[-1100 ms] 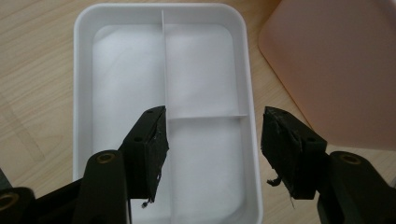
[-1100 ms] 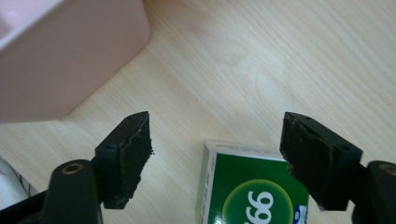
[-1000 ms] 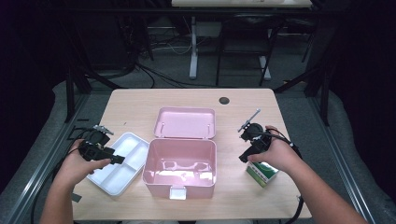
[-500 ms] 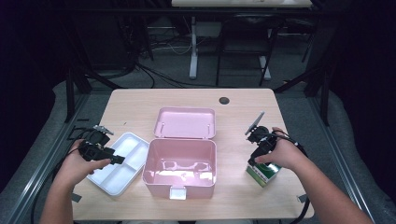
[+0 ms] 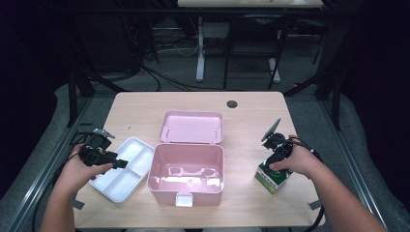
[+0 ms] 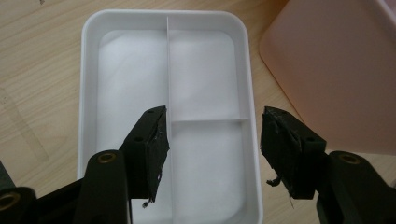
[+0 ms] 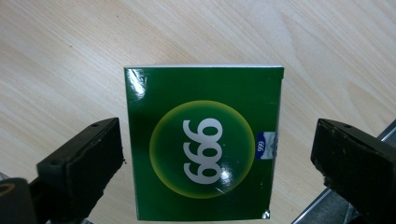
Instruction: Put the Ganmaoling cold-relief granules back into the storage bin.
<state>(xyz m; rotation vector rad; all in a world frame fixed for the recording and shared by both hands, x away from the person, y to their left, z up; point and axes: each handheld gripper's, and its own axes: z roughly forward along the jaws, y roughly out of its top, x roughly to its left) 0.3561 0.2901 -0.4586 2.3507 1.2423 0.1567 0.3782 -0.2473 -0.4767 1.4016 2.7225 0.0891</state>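
High view is showing the right hand-held gripper [image 5: 274,166] coming down over a green box [image 5: 271,178] that is lying near the right front edge of the table [image 5: 246,118]. Right gripper view is looking straight down on the green box [image 7: 204,142], with a jaw standing off each side of it and bare wood showing between pad and carton on the left; the jaws have just been opening and are now standing wide apart, touching nothing. The step in hand is, by my reading, the grasp of this box. To do it well, the person should be keeping the jaws level and centred, so both pads meet the side faces at once, sinking far enough to bite the carton's walls rather than its top edge, and closing gently, since thin card is likely to crush or skid. The box is sitting close to the table's edge, so a one-sided push could be nudging it off.

Left hand-held gripper [image 5: 116,163] is hovering over a white divided tray [image 5: 140,145], jaws apart and gripping nothing. Left gripper view is showing the tray [image 6: 88,93] with its three compartments, all bare. Beside it a pink case [image 5: 186,188] is standing open, its lid [image 5: 193,126] lying back flat behind it; inside, only moulded shapes on the floor are visible, and I cannot tell whether any loose item is in there.
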